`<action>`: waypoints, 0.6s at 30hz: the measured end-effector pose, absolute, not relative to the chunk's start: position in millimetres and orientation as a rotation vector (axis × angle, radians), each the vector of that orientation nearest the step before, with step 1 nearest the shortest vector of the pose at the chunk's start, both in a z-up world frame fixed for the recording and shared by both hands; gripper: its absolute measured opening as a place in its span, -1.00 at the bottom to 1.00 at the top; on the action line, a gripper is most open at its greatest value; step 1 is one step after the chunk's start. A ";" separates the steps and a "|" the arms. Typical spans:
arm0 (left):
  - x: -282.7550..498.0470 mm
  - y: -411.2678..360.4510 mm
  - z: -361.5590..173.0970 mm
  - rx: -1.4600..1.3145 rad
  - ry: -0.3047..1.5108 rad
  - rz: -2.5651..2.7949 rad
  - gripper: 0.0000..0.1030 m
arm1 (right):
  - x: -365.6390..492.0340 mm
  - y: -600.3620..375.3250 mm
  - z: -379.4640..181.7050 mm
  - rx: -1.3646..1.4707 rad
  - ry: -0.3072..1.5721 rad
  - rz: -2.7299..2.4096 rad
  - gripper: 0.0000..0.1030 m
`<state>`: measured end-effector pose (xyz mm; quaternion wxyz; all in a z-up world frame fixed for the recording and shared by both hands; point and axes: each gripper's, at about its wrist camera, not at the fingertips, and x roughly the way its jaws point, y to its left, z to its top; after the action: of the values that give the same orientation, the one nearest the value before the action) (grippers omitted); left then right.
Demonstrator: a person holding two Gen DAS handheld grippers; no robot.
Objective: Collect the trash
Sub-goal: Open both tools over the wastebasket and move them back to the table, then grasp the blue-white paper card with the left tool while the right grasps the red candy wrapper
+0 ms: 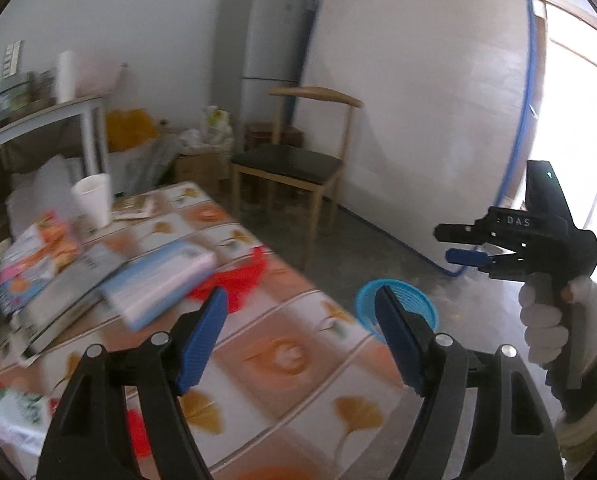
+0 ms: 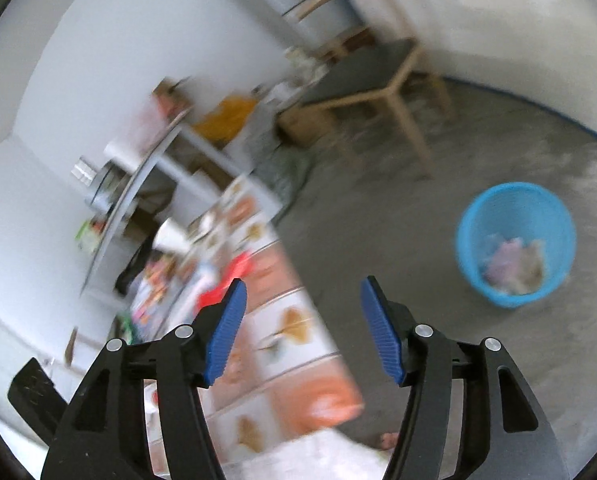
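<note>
Both tools are empty, so the step in hand looks like fetching the next piece of trash. The left tool (image 1: 302, 332) hangs wide open above the worktop (image 1: 258, 360). The right tool (image 2: 302, 328), also wide open, tilts over the worktop's edge, with the blue bin (image 2: 514, 240) on the floor beyond, already holding scraps. Next comes reaching toward the red wrapper (image 1: 234, 280) beside the books on the worktop.

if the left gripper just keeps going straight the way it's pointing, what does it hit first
Probably the table: the open left gripper points down across its tiled cloth toward the far edge. Cleared, the blue basket on the floor lies next. Depth is uncertain.
</note>
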<state>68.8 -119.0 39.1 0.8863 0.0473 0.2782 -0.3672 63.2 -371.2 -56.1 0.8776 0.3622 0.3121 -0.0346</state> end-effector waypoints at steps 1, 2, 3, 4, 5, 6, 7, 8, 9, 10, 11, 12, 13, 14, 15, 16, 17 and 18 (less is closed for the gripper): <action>74.3 -109.9 39.8 0.081 0.587 -0.766 0.43 | 77.2 -354.5 -55.1 0.747 0.673 -0.038 0.17; 81.3 -101.3 42.2 0.068 0.597 -0.768 0.43 | 88.4 -345.8 -56.1 0.751 0.692 -0.017 0.17; 89.0 -95.5 44.9 0.062 0.602 -0.767 0.43 | 100.5 -337.5 -57.0 0.761 0.711 0.003 0.17; 98.9 -88.8 50.2 0.059 0.607 -0.766 0.44 | 116.8 -326.1 -59.4 0.777 0.734 0.040 0.17; 114.7 -81.4 56.0 0.064 0.620 -0.770 0.46 | 124.7 -320.8 -60.2 0.783 0.745 0.054 0.17; 123.0 -75.9 58.7 0.065 0.630 -0.770 0.49 | 132.0 -314.2 -61.8 0.787 0.760 0.061 0.18; 141.0 -69.8 63.3 0.064 0.657 -0.777 0.52 | 143.3 -306.0 -64.2 0.788 0.778 0.066 0.19; 156.1 -67.2 65.0 0.070 0.694 -0.799 0.60 | 153.0 -298.3 -66.3 0.787 0.794 0.078 0.19; 165.2 -68.0 65.5 0.080 0.728 -0.816 0.60 | 160.4 -291.9 -67.7 0.791 0.809 0.088 0.19; 180.5 -70.5 64.5 0.091 0.783 -0.832 0.60 | 169.3 -284.3 -69.8 0.799 0.826 0.101 0.19; 197.8 -75.9 60.3 0.105 0.860 -0.861 0.62 | 173.8 -278.0 -71.9 0.797 0.839 0.110 0.19; 210.3 -81.6 56.2 0.130 0.912 -0.886 0.62 | 180.2 -274.1 -74.3 0.794 0.855 0.107 0.19; 220.9 -87.8 51.6 0.168 0.940 -0.892 0.62 | 184.2 -271.1 -75.9 0.796 0.863 0.105 0.19; 229.8 -94.0 46.3 0.213 0.949 -0.890 0.62 | 185.4 -266.8 -75.9 0.794 0.871 0.111 0.19; 240.6 -102.8 38.8 0.270 0.957 -0.889 0.62 | 188.2 -264.7 -77.6 0.790 0.877 0.113 0.19; 245.7 -106.4 34.6 0.294 0.963 -0.885 0.62 | 188.9 -263.1 -79.8 0.782 0.885 0.100 0.19; 253.7 -113.3 27.1 0.332 0.976 -0.872 0.62 | 192.0 -261.0 -81.6 0.775 0.892 0.096 0.19; 260.3 -120.0 19.3 0.370 0.988 -0.861 0.62 | 193.8 -260.0 -83.7 0.772 0.899 0.097 0.19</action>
<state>260.3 -120.0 19.3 0.7770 0.1712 0.4568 -0.3979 193.8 -260.0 -83.7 0.8285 0.3638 0.4233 0.0459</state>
